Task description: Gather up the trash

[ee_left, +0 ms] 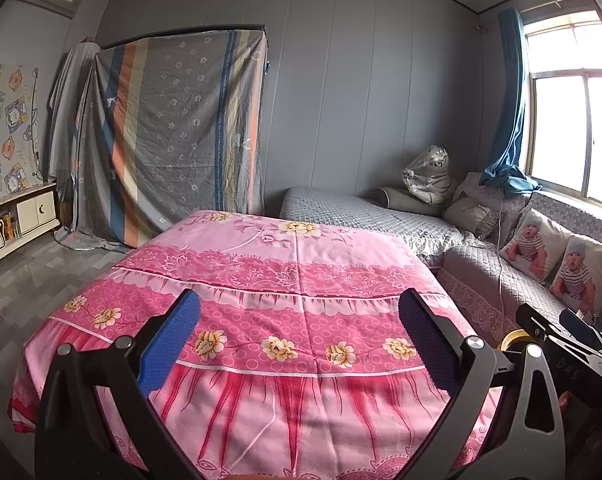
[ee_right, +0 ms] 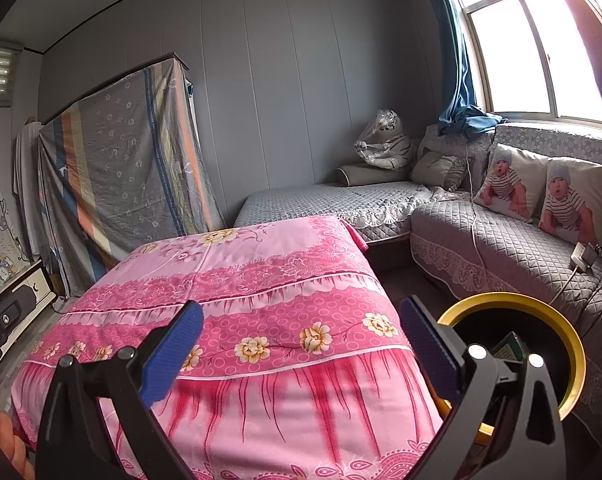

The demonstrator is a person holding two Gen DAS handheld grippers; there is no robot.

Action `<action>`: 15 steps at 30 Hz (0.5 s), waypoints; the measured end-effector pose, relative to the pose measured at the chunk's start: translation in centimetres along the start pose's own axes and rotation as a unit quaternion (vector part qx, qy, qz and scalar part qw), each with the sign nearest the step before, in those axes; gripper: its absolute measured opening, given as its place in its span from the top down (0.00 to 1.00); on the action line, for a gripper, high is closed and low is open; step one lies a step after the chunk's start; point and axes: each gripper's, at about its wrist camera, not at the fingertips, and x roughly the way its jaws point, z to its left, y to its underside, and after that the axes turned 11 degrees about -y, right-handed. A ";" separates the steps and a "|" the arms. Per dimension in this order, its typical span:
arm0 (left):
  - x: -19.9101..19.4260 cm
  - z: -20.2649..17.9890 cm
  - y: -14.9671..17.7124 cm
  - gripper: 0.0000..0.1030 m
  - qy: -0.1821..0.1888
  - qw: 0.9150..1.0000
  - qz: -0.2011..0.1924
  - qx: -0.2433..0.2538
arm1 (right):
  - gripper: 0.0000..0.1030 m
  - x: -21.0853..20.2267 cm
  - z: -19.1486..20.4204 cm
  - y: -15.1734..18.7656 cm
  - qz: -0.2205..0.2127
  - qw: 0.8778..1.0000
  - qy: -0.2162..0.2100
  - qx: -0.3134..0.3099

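Both tongs (ee_left: 299,334) (ee_right: 301,336) agape — bin (ee_right: 573,344) interior right-view only.

Both grippers same build: left gripper (ee_left: 299,344) and right gripper (ee_right: 301,346) have black forked frames, textured blue pads (ee_right: 173,356), silver pivot screws (ee_right: 477,351).

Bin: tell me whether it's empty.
Not empty: the right wrist view shows a green packet-like item inside the bin. How full it is, cannot tell.

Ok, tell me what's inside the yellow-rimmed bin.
Inside the yellow-rimmed bin, a green box-like item shows against the dark interior. The right gripper frame hides the rest.
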 end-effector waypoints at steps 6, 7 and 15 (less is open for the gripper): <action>0.0 0.0 0.0 0.08 0.000 1.000 0.000 0.000 | 0.08 0.0 0.0 0.1 0.000 1.000 -0.001 -0.001; 0.0 0.0 0.0 0.08 0.000 1.000 0.000 0.000 | 0.08 0.0 0.0 0.1 0.000 1.000 0.000 -0.001; -0.1 -0.2 -0.1 0.08 0.003 1.000 -0.002 -0.001 | 0.08 0.0 -0.1 0.2 -0.001 1.000 0.001 0.000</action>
